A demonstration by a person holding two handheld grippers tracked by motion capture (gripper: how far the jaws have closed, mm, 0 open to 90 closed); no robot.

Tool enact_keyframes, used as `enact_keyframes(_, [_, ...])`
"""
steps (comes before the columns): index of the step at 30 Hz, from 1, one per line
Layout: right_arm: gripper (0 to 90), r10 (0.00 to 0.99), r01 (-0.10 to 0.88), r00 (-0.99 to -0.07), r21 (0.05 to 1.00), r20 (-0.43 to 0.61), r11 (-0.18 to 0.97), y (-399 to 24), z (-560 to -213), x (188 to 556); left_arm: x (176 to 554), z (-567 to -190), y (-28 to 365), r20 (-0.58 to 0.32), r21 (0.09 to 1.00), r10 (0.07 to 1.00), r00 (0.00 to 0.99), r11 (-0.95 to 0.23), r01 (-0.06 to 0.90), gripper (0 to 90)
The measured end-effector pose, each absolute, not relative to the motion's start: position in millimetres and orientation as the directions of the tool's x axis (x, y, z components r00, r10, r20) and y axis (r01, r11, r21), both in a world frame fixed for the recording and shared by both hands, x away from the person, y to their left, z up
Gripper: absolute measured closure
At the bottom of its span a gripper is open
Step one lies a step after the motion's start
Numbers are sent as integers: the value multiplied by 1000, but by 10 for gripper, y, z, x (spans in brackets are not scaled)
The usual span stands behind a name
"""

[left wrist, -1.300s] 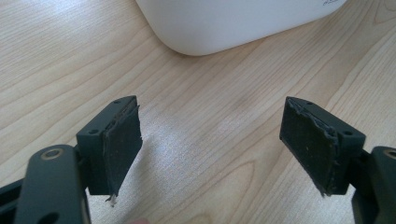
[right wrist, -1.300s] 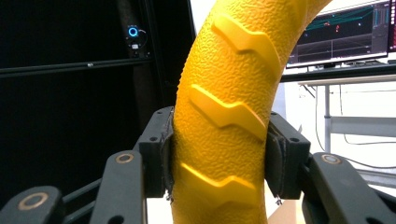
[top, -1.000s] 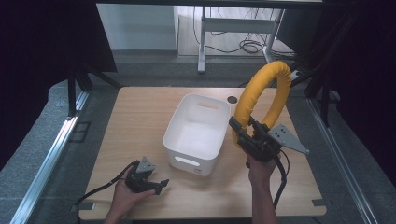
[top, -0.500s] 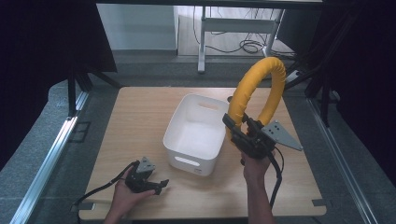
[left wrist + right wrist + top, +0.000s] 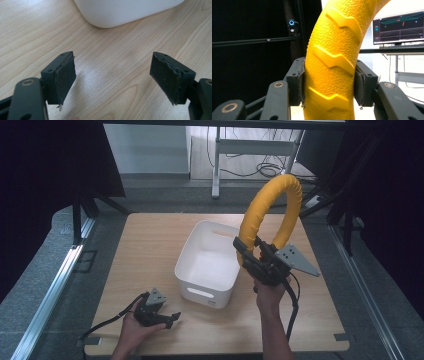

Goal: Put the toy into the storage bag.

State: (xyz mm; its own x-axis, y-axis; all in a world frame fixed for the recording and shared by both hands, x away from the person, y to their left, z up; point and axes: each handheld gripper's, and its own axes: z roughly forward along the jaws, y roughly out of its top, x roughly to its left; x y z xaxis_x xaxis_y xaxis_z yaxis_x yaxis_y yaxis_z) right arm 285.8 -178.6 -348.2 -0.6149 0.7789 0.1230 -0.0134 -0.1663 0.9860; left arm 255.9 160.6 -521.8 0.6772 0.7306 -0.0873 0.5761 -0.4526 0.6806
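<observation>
I have the right gripper raised above the table, its jaws clamped on the yellow ring. In the right gripper view the two pads press the ring from both sides, on its ridged, pebbled surface. The ring stands upright in the air just beside the bin, over the bin's right rim, arching up and away from me. The grey plate on that gripper points away from the bin.

The bin is white, open-topped and sits near the middle of the table; I see nothing inside it. Its near wall has a slot handle.

My left gripper rests low on the table, in front of the bin and off its left corner, apart from it. Its jaws are spread wide with only bare wood between them; in the left gripper view the bin's rounded corner lies ahead of the jaws.

Past the ring, the right gripper view catches a monitor on a desk and a dark frame carrying a small blue-lit device. Beyond the bin's far side, cables lie on the floor.
</observation>
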Motion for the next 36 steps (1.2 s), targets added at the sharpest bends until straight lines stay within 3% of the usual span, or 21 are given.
enact_keyframes(36, [505,749,1,-648,984,137,-179,-1407,-3364,3009,2563,-5222,1613,-80,676,721,688,-468,569,208])
